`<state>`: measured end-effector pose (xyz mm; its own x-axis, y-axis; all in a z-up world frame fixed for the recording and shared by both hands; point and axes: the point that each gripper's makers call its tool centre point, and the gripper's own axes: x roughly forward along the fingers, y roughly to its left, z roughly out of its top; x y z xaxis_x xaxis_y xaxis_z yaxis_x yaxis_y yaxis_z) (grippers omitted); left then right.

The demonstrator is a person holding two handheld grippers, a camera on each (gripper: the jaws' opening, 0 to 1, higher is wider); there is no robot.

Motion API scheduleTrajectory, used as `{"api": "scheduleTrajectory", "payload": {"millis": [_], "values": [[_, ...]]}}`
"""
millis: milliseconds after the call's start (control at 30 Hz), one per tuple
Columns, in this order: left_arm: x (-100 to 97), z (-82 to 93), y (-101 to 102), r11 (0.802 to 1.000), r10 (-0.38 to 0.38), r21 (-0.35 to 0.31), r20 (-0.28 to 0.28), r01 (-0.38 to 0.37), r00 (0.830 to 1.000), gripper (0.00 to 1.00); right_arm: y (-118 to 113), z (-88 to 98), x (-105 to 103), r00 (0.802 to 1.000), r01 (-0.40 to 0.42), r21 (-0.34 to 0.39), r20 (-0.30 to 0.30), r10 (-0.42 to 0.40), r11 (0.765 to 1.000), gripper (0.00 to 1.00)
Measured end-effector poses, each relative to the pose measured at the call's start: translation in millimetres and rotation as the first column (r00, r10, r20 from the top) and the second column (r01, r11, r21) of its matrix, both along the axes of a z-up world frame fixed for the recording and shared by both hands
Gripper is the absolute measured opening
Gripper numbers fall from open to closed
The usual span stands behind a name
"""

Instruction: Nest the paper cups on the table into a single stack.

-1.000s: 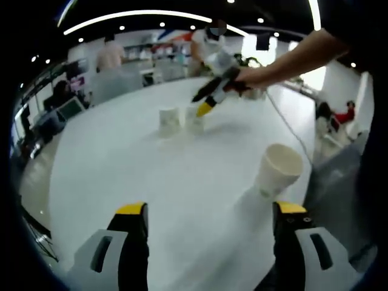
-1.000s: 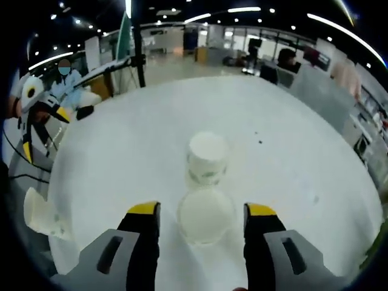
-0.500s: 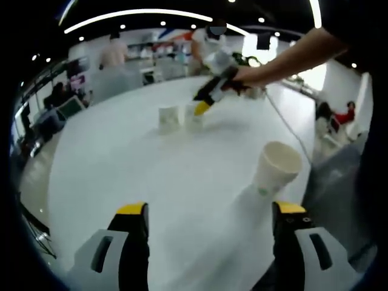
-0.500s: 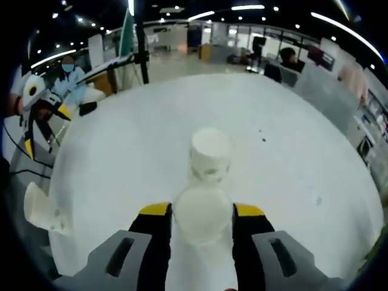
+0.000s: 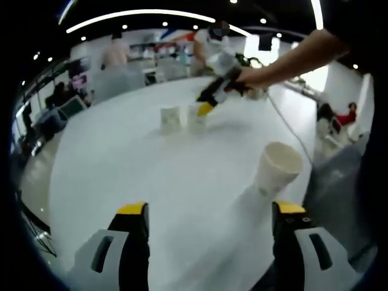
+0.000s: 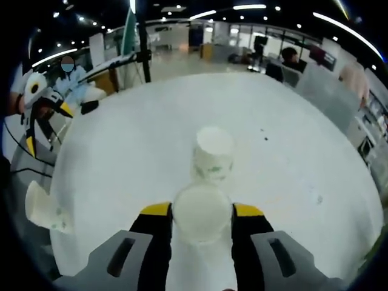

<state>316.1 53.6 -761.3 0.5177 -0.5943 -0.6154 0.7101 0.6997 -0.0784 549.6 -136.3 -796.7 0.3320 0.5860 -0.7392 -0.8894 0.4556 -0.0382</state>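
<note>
**Right gripper clamping a paper cup**

A paper cup (image 6: 202, 212) is sitting pinched between the right gripper (image 6: 202, 213) jaws, a second cup (image 6: 213, 154) standing just beyond at 12 o'clock. The left gripper (image 5: 206, 213) is hovering wide open and empty, a third cup (image 5: 276, 170) at its 1 o'clock on the white table (image 5: 151, 176).

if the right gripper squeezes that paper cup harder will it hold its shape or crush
Probably crush: the paper cup looks thin-walled and empty, with the right gripper shut on its open rim, its least stiff part. It likely weighs very little, so a light grip should lift it. Upside down on the table, the other cup may slide if bumped.
</note>
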Motion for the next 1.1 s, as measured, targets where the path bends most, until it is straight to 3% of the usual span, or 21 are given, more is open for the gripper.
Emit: {"api": "scheduleTrajectory", "payload": {"millis": [400,1100], "values": [[2.7,7.7,-1,1.000,-0.009,-0.002,0.016,0.009,1.000,0.82,-2,18.6,-7,1.000,0.007,0.019,0.010,-0.007,1.000,0.34],[4.0,27.8,-15,0.998,-0.066,0.005,0.063,0.066,0.996,0.81,-2,84.5,-33,0.997,0.007,0.107,0.081,-0.016,0.994,0.34]]}}
